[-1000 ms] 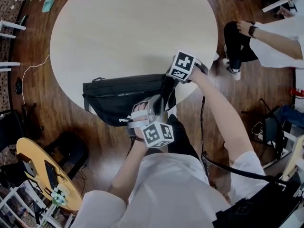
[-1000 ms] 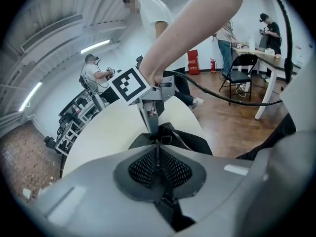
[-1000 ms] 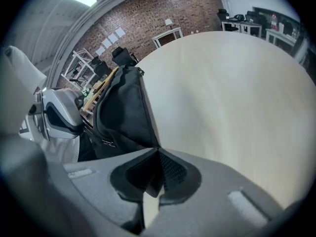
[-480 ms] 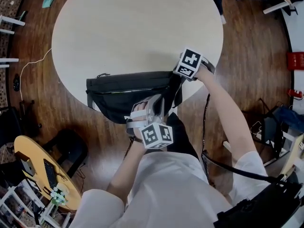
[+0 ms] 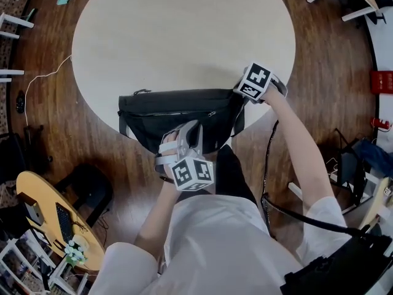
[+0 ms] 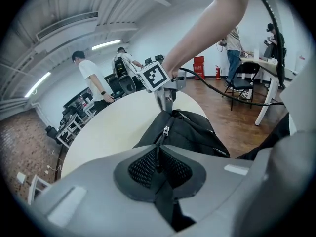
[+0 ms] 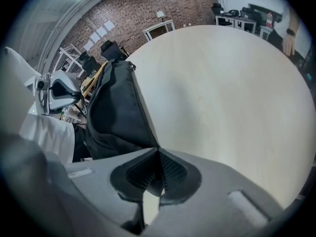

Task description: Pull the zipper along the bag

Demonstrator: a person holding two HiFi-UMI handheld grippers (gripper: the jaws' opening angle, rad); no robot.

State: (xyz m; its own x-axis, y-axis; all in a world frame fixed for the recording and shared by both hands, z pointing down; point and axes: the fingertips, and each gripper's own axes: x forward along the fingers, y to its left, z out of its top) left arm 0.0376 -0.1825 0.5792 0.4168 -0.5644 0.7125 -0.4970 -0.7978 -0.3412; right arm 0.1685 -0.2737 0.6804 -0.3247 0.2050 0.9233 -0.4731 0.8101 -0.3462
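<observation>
Black bag (image 5: 178, 115) on pale round table (image 5: 184, 35), wooden floor (image 5: 331, 72)

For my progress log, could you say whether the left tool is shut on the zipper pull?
Shut: the left tool clamps the dark tab trailing from the zipper pull.

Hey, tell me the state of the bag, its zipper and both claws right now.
Bag: lying at the table's near edge, partly overhanging.
Zipper slider: partway along the bag, how far zipped unclear.
Left claw: shut on zipper pull cord.
Right claw: shut on bag's end.
</observation>
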